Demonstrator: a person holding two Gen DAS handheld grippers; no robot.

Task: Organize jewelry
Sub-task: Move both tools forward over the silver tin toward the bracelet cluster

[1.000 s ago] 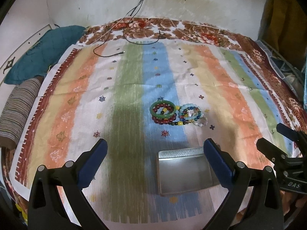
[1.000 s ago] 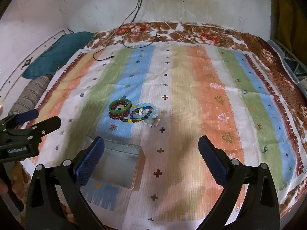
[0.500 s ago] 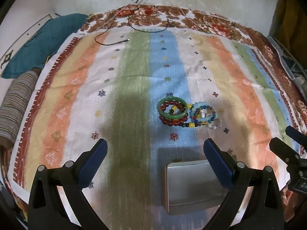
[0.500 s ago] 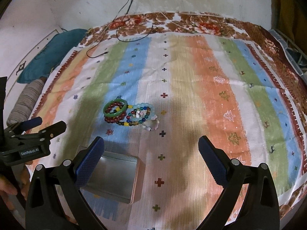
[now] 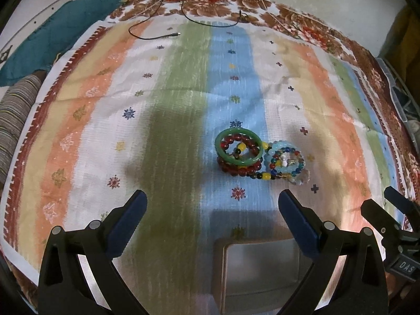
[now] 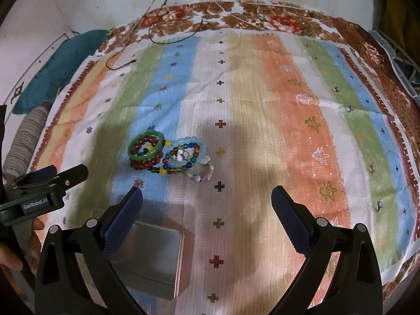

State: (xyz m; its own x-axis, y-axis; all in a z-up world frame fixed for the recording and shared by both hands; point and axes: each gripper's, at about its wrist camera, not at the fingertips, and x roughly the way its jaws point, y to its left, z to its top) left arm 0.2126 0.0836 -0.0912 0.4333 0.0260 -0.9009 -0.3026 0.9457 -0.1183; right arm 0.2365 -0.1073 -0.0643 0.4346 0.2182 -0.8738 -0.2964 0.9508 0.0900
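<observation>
A pile of bracelets lies on the striped cloth: a green bangle (image 5: pixel 238 147) (image 6: pixel 146 147) over dark red beads (image 5: pixel 240 169), beside a pale blue and multicoloured bead bracelet (image 5: pixel 286 160) (image 6: pixel 187 152) and a whitish one (image 6: pixel 204 174). An open silver tin (image 5: pixel 260 270) (image 6: pixel 155 257) sits nearer than the pile. My left gripper (image 5: pixel 211 204) hovers open just short of the bangle, above the tin. Open too, my right gripper (image 6: pixel 207 202) hangs right of the tin, near the pale beads. Neither holds anything.
The striped cloth (image 6: pixel 288 120) covers a floral bedspread (image 5: pixel 262 8). A black cable (image 5: pixel 157 35) trails at the far side. A teal cushion (image 5: pixel 52 31) and a striped roll (image 5: pixel 13 115) lie at the left edge. A hand (image 6: pixel 15 254) grips the left tool.
Both grippers have moved forward toward the bracelets, which now look larger and nearer. The tin has slid lower in both views. Both grippers stay open.
</observation>
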